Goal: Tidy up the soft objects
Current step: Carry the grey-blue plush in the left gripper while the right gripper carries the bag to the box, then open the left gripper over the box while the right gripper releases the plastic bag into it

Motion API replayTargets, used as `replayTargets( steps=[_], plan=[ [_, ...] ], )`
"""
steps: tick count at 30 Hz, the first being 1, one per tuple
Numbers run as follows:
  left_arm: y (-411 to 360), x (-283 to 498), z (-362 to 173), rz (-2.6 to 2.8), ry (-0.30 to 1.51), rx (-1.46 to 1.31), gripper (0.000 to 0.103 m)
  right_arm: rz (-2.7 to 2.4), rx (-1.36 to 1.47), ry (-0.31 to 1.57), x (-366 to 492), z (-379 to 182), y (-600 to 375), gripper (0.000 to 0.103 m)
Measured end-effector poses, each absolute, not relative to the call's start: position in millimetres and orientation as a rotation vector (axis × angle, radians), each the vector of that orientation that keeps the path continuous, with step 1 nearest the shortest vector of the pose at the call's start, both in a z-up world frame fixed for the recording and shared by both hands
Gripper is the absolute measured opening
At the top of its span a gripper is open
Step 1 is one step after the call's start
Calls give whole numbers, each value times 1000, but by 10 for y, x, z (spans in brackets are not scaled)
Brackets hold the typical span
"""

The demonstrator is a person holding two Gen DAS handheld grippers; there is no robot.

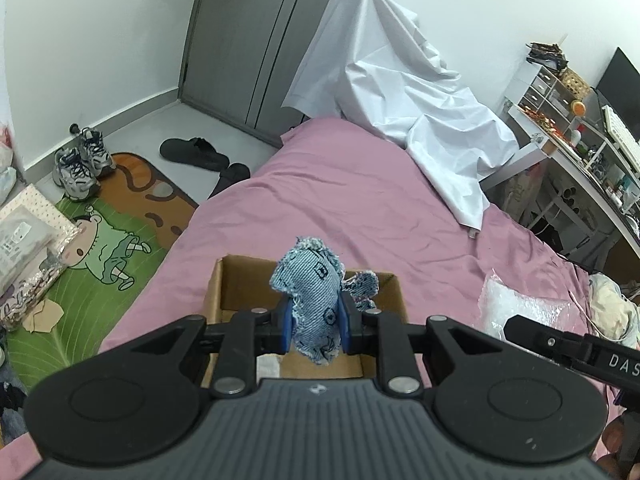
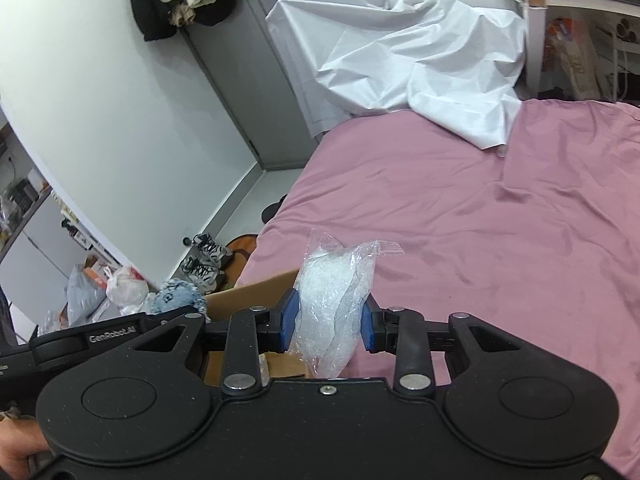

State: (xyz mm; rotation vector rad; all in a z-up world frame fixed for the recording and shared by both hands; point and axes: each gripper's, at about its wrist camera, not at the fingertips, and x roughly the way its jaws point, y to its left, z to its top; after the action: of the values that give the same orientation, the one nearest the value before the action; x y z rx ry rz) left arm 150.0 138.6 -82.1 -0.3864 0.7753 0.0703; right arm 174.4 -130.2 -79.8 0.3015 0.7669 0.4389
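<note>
My left gripper [image 1: 313, 326] is shut on a frayed denim soft toy [image 1: 312, 296], held just above an open cardboard box [image 1: 240, 280] on the pink bed [image 1: 360, 208]. My right gripper [image 2: 329, 322] is shut on a clear plastic bag of white filling [image 2: 332, 304], hovering beside the box's right edge [image 2: 256, 290]. The same bag [image 1: 516, 308] shows at the lower right in the left wrist view. In the right wrist view the denim toy [image 2: 178, 295] pokes up at the left, over the left gripper's body.
A crumpled white sheet [image 1: 404, 92] drapes over the bed's far end. A cluttered desk [image 1: 576, 148] stands to the right. On the floor to the left lie sneakers [image 1: 80, 164], black slippers [image 1: 196, 154], a cartoon rug [image 1: 100, 248] and packages [image 1: 28, 236].
</note>
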Motion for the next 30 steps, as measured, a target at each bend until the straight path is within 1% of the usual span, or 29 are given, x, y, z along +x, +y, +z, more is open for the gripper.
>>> replayTargets(
  steps=[11,14,17,19,24,26,28,29,30],
  plan=[
    [1497,1593,-1083,66,823,-433,22,467,262,801,1806,-907,-1038,32],
    [1498,1612,-1091,65,830,-443,25,477,261,805,1798,-912,-997,32],
    [1509,1575,-1041,57,809,-458,33,493,262,805,1794,-902,-969,32],
    [1499,1548,-1000,63,798,-451,41,501,264,804,1781,-891,-952,32],
    [1472,1506,-912,92,793,-420,50,536,272,795,1749,-861,-901,32],
    [1467,1483,-890,104,792,-409,53,558,272,791,1738,-838,-872,34],
    [1459,1462,-871,118,796,-396,59,581,273,779,1728,-798,-840,36],
    [1455,1445,-861,127,798,-389,62,587,273,773,1730,-781,-832,39],
    [1451,1426,-848,139,801,-382,66,592,275,770,1734,-760,-831,47]
  ],
)
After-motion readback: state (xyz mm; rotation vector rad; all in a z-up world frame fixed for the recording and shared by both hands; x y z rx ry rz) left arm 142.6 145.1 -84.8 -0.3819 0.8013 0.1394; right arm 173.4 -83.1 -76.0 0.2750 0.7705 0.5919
